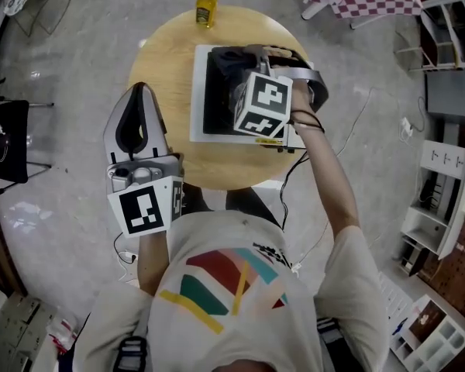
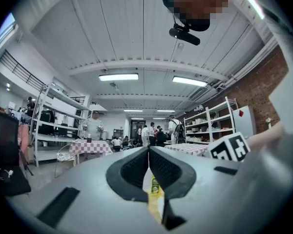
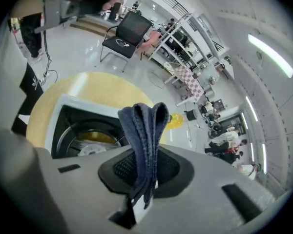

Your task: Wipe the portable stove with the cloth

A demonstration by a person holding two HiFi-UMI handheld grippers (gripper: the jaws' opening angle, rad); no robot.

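Cloth point(image 3: 144, 130), folded, is pinched in my right fingers point(image 3: 118, 168) above the portable stove point(image 3: 63, 126) by the bench's point(image 1: 163, 68) right edge. My left fingers point(image 2: 132, 172) are closed, empty; a yellow bottle point(image 1: 206, 5) stands at the far edge.

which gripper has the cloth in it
The right gripper, above the portable stove: its fingers are shut on the dark blue cloth. The left gripper has its fingers closed on nothing.
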